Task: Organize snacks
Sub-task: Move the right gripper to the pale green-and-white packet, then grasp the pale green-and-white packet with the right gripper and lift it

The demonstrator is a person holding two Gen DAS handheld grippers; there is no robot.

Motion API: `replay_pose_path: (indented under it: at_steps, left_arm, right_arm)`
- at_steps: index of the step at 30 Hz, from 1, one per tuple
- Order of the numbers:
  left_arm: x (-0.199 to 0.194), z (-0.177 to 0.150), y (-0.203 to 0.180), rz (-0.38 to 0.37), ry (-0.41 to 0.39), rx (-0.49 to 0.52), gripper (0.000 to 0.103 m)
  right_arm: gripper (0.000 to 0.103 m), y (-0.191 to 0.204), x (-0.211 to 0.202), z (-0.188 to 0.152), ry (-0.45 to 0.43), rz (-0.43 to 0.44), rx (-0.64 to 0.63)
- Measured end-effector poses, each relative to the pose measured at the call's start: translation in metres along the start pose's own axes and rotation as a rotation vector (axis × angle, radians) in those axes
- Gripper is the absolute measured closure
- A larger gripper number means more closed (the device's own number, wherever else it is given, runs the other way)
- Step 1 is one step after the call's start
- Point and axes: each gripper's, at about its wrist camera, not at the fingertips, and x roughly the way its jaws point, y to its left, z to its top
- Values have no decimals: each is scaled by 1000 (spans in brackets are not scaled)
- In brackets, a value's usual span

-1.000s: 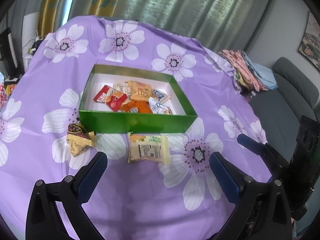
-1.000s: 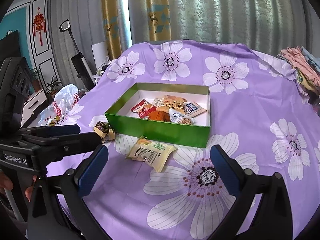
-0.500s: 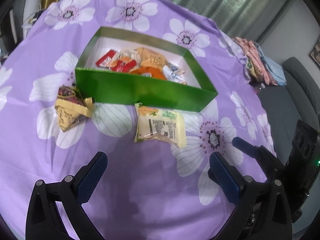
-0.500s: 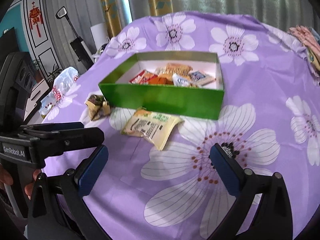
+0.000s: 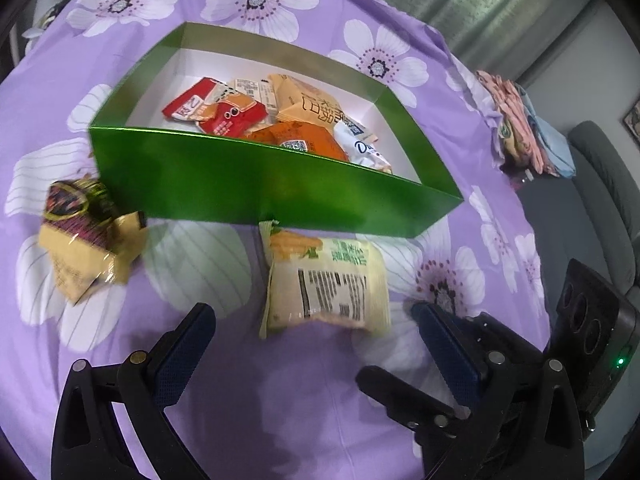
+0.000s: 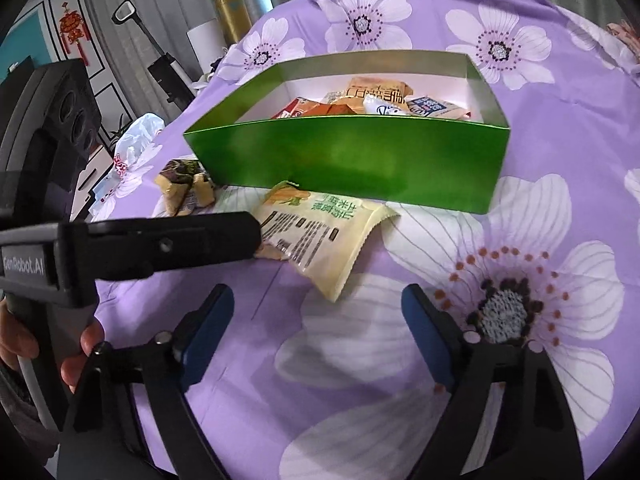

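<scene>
The left gripper (image 5: 312, 344) is hanging low over the table with its blue fingers (image 5: 182, 354) spread wide, holding nothing. The pale yellow snack bag (image 5: 326, 280) is lying flat just past them, at 12 o'clock, touching the front wall of the green box (image 5: 256, 184). The right gripper (image 6: 318, 336) is also wide and holding nothing, with the same bag at its 12 o'clock. A gold and dark snack bag (image 5: 86, 240) is lying at 10 o'clock from the left gripper. More snacks are sitting inside the box. The purple flowered cloth (image 6: 520, 280) is covering the table. "GenRobot.AI" is showing on the left tool.
</scene>
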Motion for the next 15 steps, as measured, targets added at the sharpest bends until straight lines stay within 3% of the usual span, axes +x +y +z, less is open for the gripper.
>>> replay_pose_path:
  at_steps: [11, 13, 15]
  left_arm:
    - [15, 10, 0, -8, 22, 11, 25]
    - [16, 8, 1, -13, 31, 12, 38]
    - [19, 7, -1, 4, 38, 22, 42]
  right_arm:
    - [35, 3, 27, 17, 35, 33, -34]
    - [42, 4, 29, 19, 37, 33, -42]
    - [47, 5, 31, 20, 40, 35, -50]
